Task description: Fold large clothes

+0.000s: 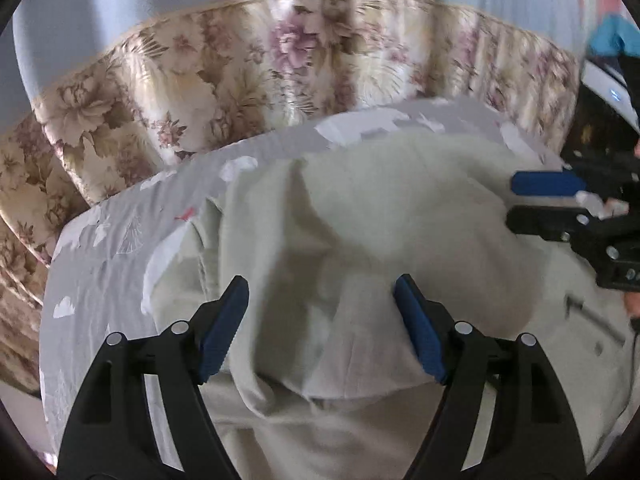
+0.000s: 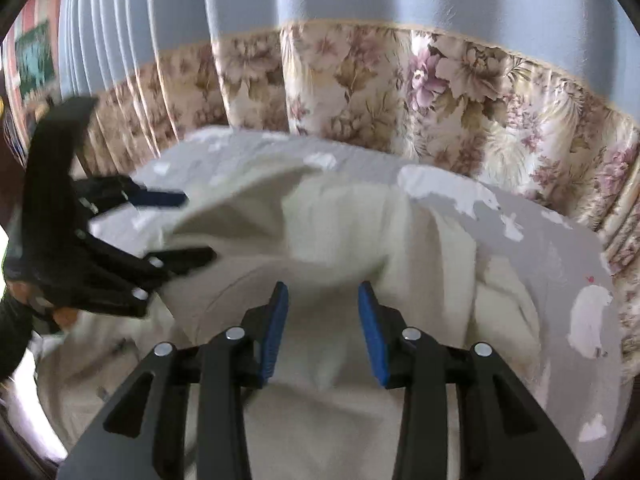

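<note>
1 cream garment [image 1: 360, 220] lay bunched on grey sheet [image 1: 100, 264], centre of bed, fold slumped toward 12 o'clock. L gripper [image 1: 322, 320] jaws spread wide, nothing pinched; R gripper [image 2: 323, 328] jaws part-spread, cloth below but not clamped. Prob. just-dropped fold, so both hung over it. 2 grippers, 1 floral curtain [image 2: 460, 92] behind.

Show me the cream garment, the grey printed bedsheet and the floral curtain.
Cream cloth garment [image 1: 360, 216]: left wrist view, puffed-up middle.
Grey bedsheet with white prints [image 2: 560, 264]: right wrist view, bare part right of garment.
Floral pleated curtain [image 2: 360, 80]: right wrist view, flowered band.
</note>
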A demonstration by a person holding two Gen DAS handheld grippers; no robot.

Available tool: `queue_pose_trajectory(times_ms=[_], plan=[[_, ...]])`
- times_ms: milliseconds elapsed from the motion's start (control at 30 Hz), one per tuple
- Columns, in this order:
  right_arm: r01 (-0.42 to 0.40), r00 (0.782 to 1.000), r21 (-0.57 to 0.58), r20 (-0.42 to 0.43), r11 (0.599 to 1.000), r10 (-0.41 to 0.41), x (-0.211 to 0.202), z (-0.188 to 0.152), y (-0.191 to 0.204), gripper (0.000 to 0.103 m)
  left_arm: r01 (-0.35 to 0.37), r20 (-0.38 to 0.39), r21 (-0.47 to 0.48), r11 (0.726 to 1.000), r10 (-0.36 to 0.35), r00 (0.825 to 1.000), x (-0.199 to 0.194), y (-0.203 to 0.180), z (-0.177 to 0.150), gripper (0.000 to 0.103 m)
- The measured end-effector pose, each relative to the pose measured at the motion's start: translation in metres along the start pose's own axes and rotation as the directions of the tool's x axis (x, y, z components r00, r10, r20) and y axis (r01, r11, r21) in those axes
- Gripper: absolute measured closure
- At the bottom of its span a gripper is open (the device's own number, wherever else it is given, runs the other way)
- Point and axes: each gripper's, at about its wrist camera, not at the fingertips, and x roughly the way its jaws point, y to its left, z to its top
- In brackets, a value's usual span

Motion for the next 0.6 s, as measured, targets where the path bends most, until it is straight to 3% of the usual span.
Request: queue_pose_trajectory(times_ms=[67,133,200,300,600], plan=[[0.069,0.998,0.001,-0.001,0.998,-0.069,-0.001,-0.015,0.002,0.066,-0.076,0.003,-0.006,0.997,0.076,0.997,0.0,-0.007,-0.013,0.026],[0.099,0.995,0.05,-0.009,0.994,-0.099,0.001,-0.026,-0.003,0.067,-0.138,-0.035,-0.08,0.987,0.135,0.99,0.006,-0.008,-0.023,0.022],[0.114,0.993,0.073,-0.03,0.991,-0.112,0.01,-0.034,-0.008,0.067,-0.134,-0.089,-0.167,0.977,0.12,0.989,0.018,-0.007,-0.032,0.021],[0.127,0.989,0.079,-0.088,0.989,-0.12,0.03,-0.049,-0.015,0.069,-0.168,-0.126,-0.165,0.972,0.148,0.981,0.036,-0.016,-0.043,0.018],[0.14,0.987,0.101,-0.09,0.985,-0.131,0.038,-0.062,-0.022,0.069,-0.183,-0.103,-0.235,0.955,0.163,0.981,0.042,-0.017,-0.057,0.012]])
